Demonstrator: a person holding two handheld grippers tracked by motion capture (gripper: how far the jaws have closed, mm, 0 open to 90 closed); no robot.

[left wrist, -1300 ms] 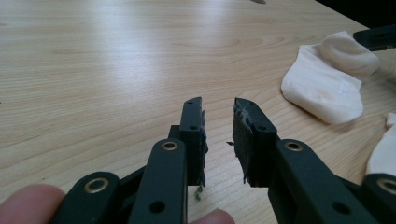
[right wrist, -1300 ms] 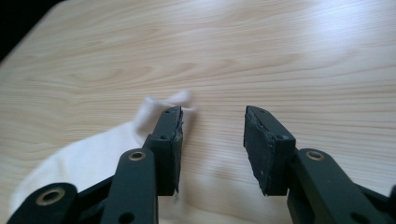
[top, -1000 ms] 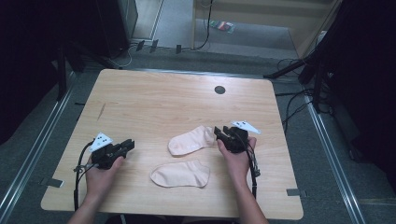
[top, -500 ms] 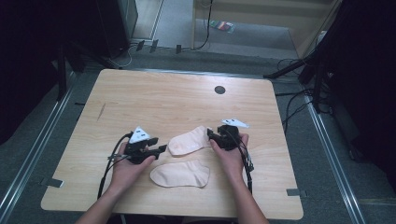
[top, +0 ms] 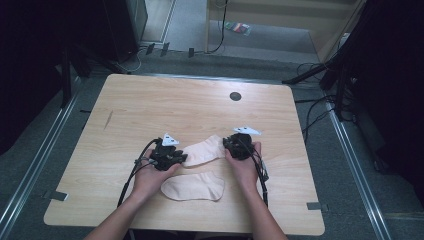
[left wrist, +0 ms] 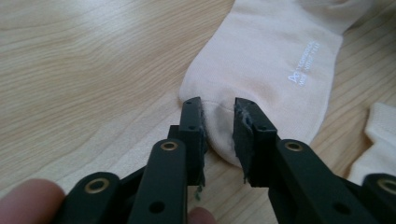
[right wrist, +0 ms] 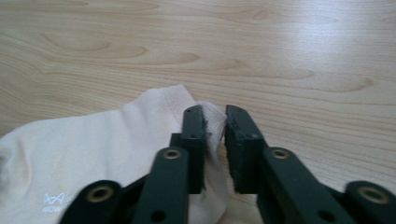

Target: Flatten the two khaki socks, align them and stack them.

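The table (top: 150,110) is pale wood with a smooth, faintly glossy grain. The upper sock (left wrist: 275,60) is soft matt knitted cloth, ribbed at its cuff, with small white print. At its 6 o'clock the second sock (top: 192,186) looks alike. Both grippers' jaws are matt black plastic with brass-coloured rivets.

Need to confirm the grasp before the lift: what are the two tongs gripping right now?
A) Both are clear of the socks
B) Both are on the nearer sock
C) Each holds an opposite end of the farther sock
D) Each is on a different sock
C: the left tongs pinch one end of the farther sock and the right tongs pinch its other end, while the nearer sock lies untouched on the table.
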